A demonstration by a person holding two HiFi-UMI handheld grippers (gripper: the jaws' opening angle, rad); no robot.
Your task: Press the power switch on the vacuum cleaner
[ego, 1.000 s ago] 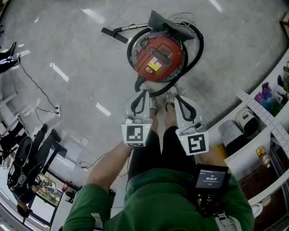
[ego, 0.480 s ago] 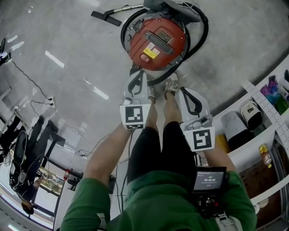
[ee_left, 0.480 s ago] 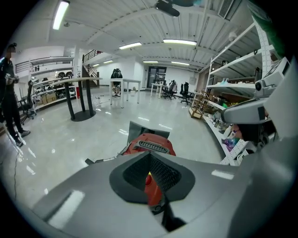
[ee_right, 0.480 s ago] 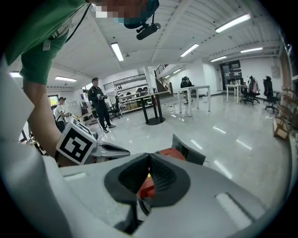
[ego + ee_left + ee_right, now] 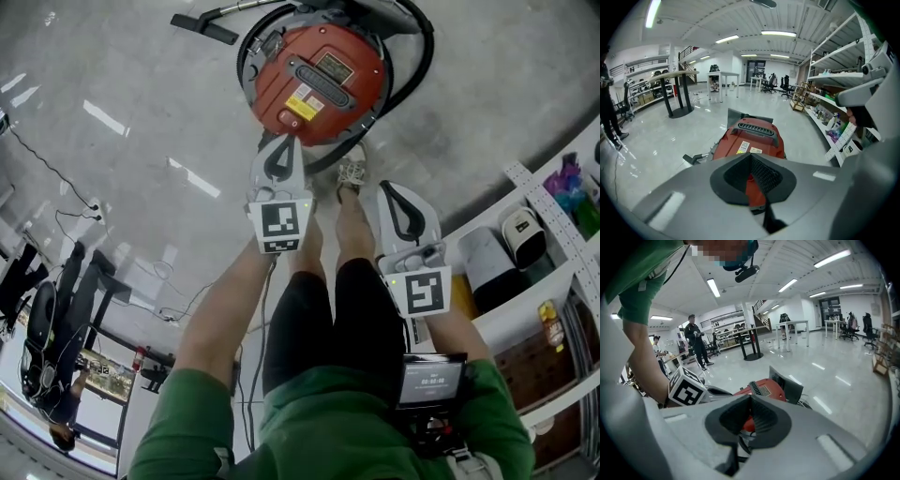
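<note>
1. Left gripper (image 5: 283,143) (image 5: 751,155): I read its jaws as closed together, pads meeting, with nothing between them. The red seen through the hollow behind the pads is the machine beyond. It is held forward, with its tip at the near rim of the vacuum cleaner. I cannot tell whether it touches.

2. Right gripper (image 5: 390,189) (image 5: 750,397): jaws likewise closed and empty. It is held further back, beside the person's right leg and clear of the machine.

3. Vacuum cleaner (image 5: 319,80) (image 5: 752,140) (image 5: 765,387): round red canister standing on the floor directly ahead of the person's shoes (image 5: 352,173). A black handle (image 5: 326,82) runs across its top, with a yellow label (image 5: 300,103) near the left gripper's side. I cannot pick out the power switch at this size.

4. Hose (image 5: 424,66): black, looped around the canister's right side.

5. Floor nozzle (image 5: 202,26): black, lying on the floor to the upper left of the canister.

6. Floor (image 5: 122,103): grey, glossy, reflecting ceiling lights.

7. Shelving (image 5: 548,234): white racks along the right, holding assorted goods.

8. Screen unit (image 5: 431,380): worn at the person's chest, display lit.
</note>
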